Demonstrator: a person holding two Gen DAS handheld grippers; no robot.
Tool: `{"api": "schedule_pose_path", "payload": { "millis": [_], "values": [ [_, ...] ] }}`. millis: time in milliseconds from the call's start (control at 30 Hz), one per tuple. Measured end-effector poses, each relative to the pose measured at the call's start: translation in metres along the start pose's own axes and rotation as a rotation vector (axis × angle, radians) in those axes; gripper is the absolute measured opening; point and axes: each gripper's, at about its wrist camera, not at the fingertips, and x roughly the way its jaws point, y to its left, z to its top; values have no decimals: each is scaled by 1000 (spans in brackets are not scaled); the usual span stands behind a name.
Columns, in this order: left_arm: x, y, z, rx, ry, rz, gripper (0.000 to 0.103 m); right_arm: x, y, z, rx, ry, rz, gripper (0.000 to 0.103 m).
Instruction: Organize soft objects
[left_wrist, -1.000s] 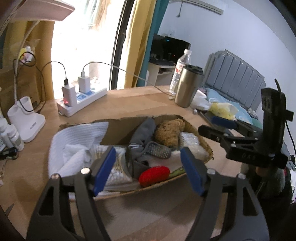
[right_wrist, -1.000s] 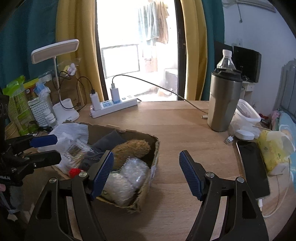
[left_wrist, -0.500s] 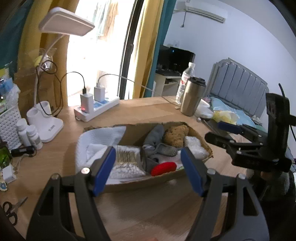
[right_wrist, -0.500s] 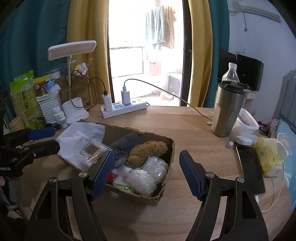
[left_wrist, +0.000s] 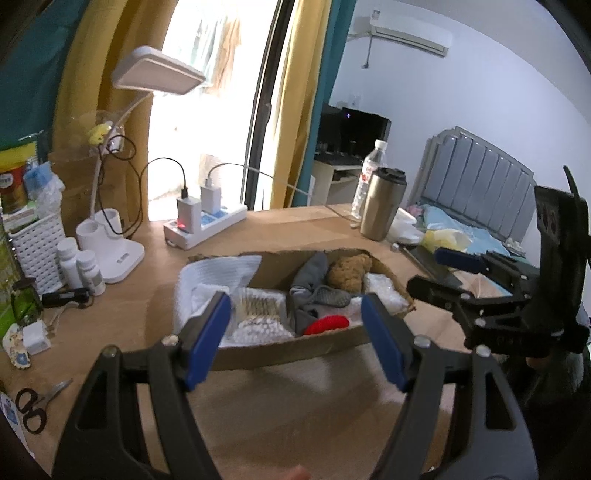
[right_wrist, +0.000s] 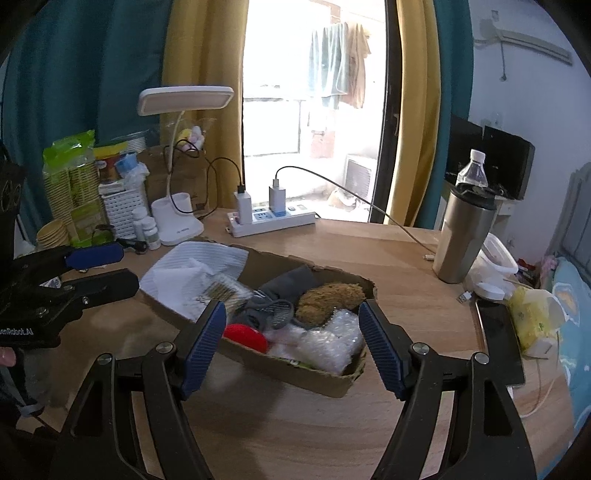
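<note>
A shallow cardboard box sits on the wooden table. It holds a white cloth, a grey sock, a brown plush, a red soft ball and bubble wrap. My left gripper is open and empty, above the table in front of the box. My right gripper is open and empty, held back from the box's near corner. Each gripper shows in the other's view, the right and the left.
A power strip with chargers, a desk lamp and pill bottles stand behind the box. A steel tumbler, a phone and scissors lie around.
Both grippers have pulled back and up from the box, so it looks smaller and farther. Both stay open and empty. The box contents have not moved.
</note>
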Motion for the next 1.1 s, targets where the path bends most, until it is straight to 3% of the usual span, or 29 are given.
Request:
{"api": "schedule_pose_path", "payload": {
  "millis": [133, 200, 267, 1100],
  "values": [
    [-15, 2, -3, -2, -23, 18, 75, -8, 7, -1, -7, -9, -5, 78],
    [-20, 3, -5, -4, -31, 25, 87, -14, 11, -1, -11, -15, -9, 78],
    [-27, 4, -6, -7, -40, 33, 92, -18, 14, -2, -13, -20, -13, 78],
    [-95, -15, -28, 35, -138, 57, 94, -78, 39, -27, -19, -85, -54, 78]
  ]
}}
